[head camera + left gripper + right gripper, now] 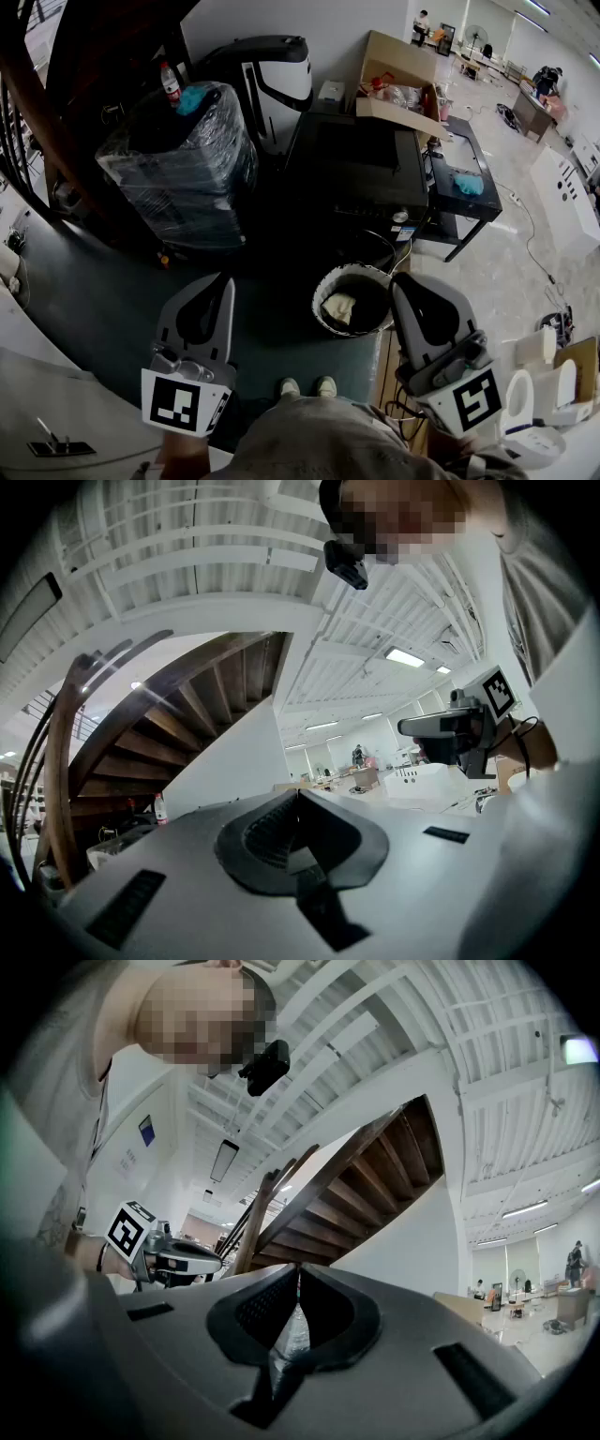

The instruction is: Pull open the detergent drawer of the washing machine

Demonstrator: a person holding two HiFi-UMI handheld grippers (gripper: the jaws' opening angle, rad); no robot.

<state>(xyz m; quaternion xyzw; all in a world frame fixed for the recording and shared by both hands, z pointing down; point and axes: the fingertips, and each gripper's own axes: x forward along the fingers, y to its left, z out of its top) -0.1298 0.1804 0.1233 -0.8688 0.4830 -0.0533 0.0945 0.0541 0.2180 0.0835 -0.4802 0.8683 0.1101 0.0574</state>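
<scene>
No washing machine or detergent drawer can be made out in any view. In the head view my left gripper [216, 281] is held low at the left, with its jaws together and nothing between them. My right gripper [406, 281] is level with it at the right, jaws also closed and empty. Both point away from the person over the dark floor. In the left gripper view the left gripper's [298, 794] jaws meet at the tip, and the right gripper [457, 728] shows off to the side. The right gripper view shows the right gripper [298, 1271] with its tips touching, and the left gripper [173, 1262] beside it.
A round waste bin [323, 305] stands just ahead between the grippers. Beyond it are a black cabinet [356, 169], a plastic-wrapped stack [178, 173], a white-and-black machine [277, 75] and a cardboard box [398, 80]. A wooden staircase [356, 1185] rises at the left. White appliances [530, 403] sit at the lower right.
</scene>
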